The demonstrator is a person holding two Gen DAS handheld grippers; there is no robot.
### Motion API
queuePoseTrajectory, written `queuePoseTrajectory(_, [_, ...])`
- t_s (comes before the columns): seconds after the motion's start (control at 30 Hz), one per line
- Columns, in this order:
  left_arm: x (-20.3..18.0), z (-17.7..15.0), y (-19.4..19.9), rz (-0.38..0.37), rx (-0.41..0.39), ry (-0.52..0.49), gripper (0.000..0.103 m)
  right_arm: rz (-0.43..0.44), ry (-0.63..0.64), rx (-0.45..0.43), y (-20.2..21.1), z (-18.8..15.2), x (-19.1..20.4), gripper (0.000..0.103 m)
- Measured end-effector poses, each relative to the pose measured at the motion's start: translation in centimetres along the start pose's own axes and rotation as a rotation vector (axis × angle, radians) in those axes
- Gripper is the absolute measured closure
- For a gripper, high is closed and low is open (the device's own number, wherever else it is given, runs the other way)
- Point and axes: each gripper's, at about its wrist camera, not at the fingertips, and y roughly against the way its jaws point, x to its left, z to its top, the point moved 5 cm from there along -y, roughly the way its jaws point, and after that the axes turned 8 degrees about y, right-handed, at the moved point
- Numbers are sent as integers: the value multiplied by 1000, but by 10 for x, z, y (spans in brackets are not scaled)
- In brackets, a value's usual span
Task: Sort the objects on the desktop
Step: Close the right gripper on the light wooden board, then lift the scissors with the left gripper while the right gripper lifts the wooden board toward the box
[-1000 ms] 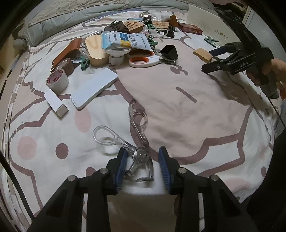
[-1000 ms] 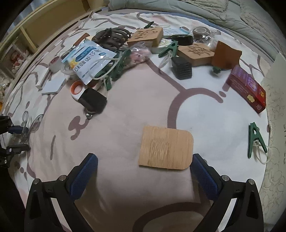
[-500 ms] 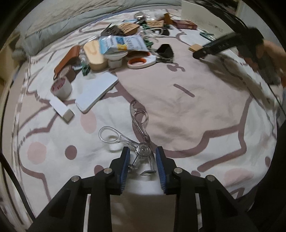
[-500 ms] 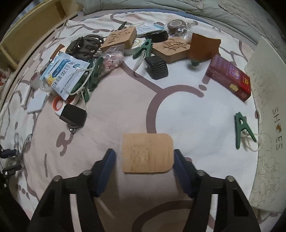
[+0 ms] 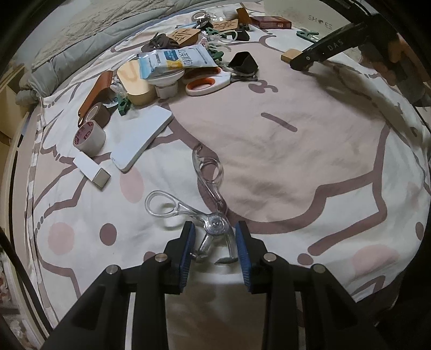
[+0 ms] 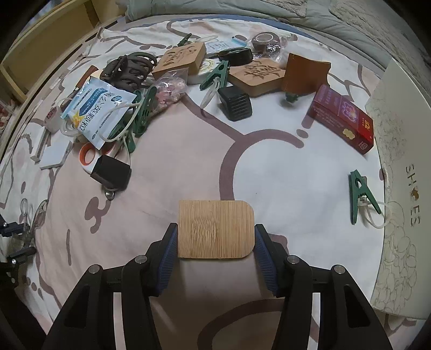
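A bed serves as the work surface, covered by a white sheet [image 5: 282, 150] printed with large pink shapes, brown outlines and dots; a grey-green quilt [image 6: 336, 18] is bunched along its far edge, and pale wooden furniture [image 6: 40, 45] stands beside the bed. In the left wrist view, the left gripper [image 5: 215, 242] is clamped on the blades of clear-handled scissors [image 5: 207, 199], whose handles lie spread on the sheet ahead of it. In the right wrist view, the right gripper [image 6: 215, 242] has just closed and now grips a flat bamboo block [image 6: 215, 228] by its two side edges, low over the sheet. Beyond lies a clutter of objects: a blue and white packet [image 6: 97, 113], green clothes pegs [image 6: 361, 196], carved wooden blocks [image 6: 180, 59], a dark red box [image 6: 342, 118], tape rolls [image 5: 90, 137] and a white slab [image 5: 140, 140]. A white shoebox lid [image 6: 398, 188] lies at the right edge.
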Motion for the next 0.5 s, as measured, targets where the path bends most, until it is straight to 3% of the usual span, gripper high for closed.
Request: queuePoseTrajectory(0.5, [12, 9, 7, 7, -37, 96, 75, -3, 13, -13, 13, -2, 1, 47])
